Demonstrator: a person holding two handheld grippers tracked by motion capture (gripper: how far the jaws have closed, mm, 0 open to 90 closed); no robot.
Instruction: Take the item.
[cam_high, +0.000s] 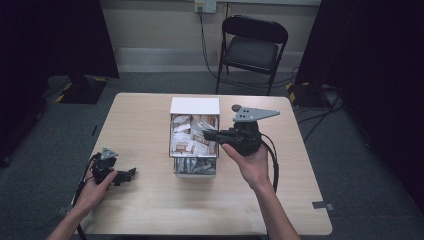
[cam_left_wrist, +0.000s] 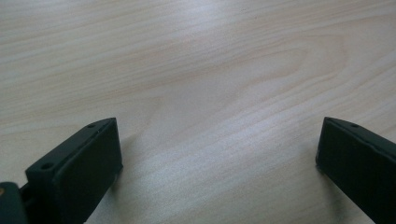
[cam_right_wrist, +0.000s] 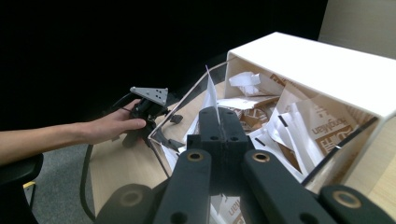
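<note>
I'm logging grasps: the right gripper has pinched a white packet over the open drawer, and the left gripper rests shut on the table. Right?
Not quite. The left gripper is open: the left gripper view shows its jaws wide apart over bare table. The right gripper does pinch a white packet over the drawer.

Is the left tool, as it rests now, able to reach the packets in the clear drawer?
Probably yes: the left tool rests open on bare wooden table, nothing between it and the clear drawer.
</note>
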